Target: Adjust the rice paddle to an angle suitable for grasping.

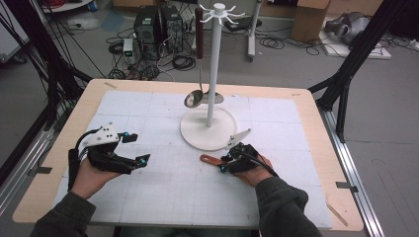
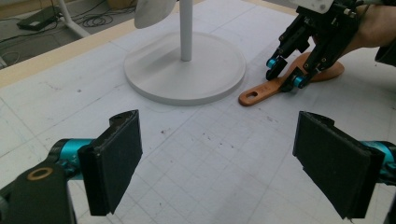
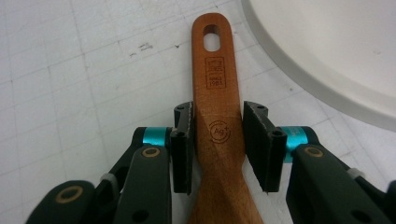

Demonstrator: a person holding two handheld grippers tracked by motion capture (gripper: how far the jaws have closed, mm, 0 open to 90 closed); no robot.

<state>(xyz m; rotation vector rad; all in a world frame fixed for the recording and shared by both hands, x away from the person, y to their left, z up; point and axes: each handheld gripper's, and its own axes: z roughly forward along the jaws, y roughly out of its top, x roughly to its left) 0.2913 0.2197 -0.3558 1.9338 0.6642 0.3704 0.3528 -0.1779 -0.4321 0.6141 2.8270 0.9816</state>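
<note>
White gridded mat (image 1: 163, 197): our right gripper (image 3: 217, 142) pinches wooden spatula (image 3: 217, 93) mid-handle; light, stiff, smooth. Left gripper (image 2: 217, 158) spread, empty.

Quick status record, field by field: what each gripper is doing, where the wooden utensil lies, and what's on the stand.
right gripper: jaws closed against both edges of the wooden spatula handle
spatula position: flat on the white mat, hang-hole end pointing away from the hand, just beside the stand base
left gripper: open, nothing between the pads, hovering over the mat
stand: white hook rack, upright at mid-table
on stand: one metal ladle hanging from a hook
</note>
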